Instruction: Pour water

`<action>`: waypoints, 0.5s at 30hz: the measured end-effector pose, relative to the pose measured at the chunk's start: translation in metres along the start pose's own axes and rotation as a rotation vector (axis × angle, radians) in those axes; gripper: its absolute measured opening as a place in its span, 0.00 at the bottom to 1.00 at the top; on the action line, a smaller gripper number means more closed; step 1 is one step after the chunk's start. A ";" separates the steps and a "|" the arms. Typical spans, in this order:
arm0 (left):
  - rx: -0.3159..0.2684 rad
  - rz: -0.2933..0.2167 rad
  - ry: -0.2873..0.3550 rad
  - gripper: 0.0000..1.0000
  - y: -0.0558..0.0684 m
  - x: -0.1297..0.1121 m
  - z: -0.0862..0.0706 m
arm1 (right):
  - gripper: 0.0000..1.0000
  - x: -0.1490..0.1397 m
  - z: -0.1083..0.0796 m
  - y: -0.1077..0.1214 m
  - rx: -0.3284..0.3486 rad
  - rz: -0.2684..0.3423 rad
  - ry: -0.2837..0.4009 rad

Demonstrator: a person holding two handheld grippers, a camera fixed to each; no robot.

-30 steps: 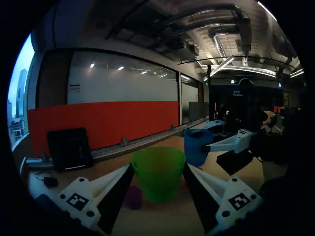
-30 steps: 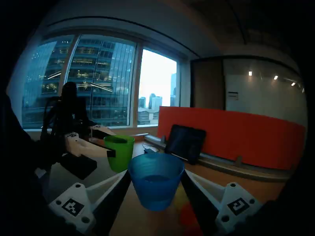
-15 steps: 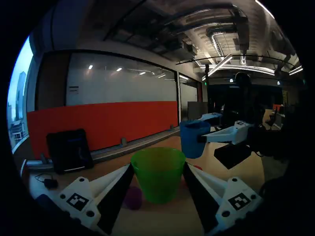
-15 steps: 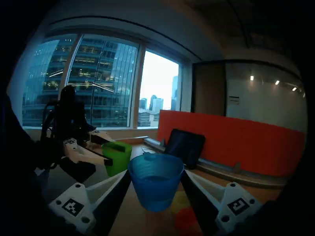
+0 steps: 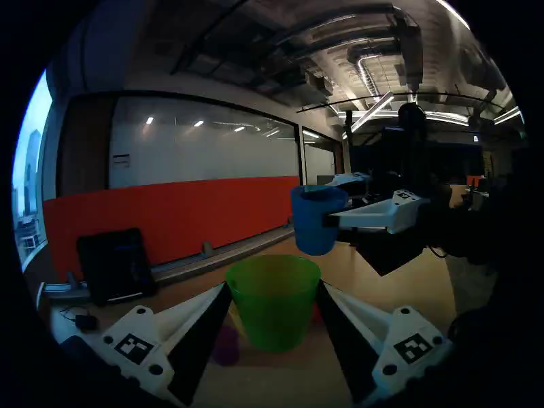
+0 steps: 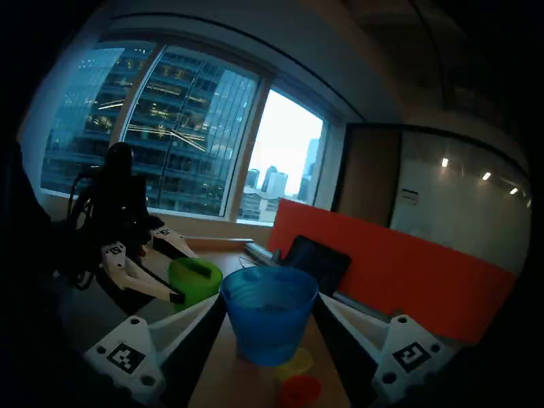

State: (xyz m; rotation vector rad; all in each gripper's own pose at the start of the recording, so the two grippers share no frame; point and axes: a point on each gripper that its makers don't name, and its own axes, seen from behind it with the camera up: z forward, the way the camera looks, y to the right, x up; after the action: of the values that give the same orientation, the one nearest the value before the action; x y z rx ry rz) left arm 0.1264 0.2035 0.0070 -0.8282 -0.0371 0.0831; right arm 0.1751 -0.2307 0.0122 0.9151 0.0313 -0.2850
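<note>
Translucent plastic forms the blue cup, which is clamped between both fingers of the right gripper. Its long axis stands close to upright, the mouth faces up, and a little water lies inside. The cup is round, smooth and tapered, wider at the rim. The left gripper is clenched the same way on a green cup of the same shape, mouth up. From the left gripper, the blue cup hangs ahead, higher and to the right, apart from the green rim. A wooden table lies below.
</note>
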 end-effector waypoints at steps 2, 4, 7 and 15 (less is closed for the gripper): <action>-0.002 -0.001 0.002 0.87 0.001 0.000 0.001 | 0.90 0.005 0.001 0.002 0.001 -0.033 0.001; -0.003 -0.004 0.003 0.87 0.001 0.000 0.003 | 0.90 0.010 0.003 0.005 -0.001 -0.073 0.001; -0.006 -0.006 0.004 0.87 0.003 0.000 0.004 | 0.90 0.016 0.006 0.009 -0.006 -0.136 -0.001; -0.013 0.000 0.007 0.87 0.009 0.004 0.005 | 0.90 0.037 0.012 0.015 -0.016 -0.278 -0.001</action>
State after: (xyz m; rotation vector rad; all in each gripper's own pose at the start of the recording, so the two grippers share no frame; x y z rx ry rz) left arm 0.1291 0.2130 0.0040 -0.8419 -0.0309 0.0800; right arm 0.2135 -0.2400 0.0260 0.8944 0.1602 -0.5424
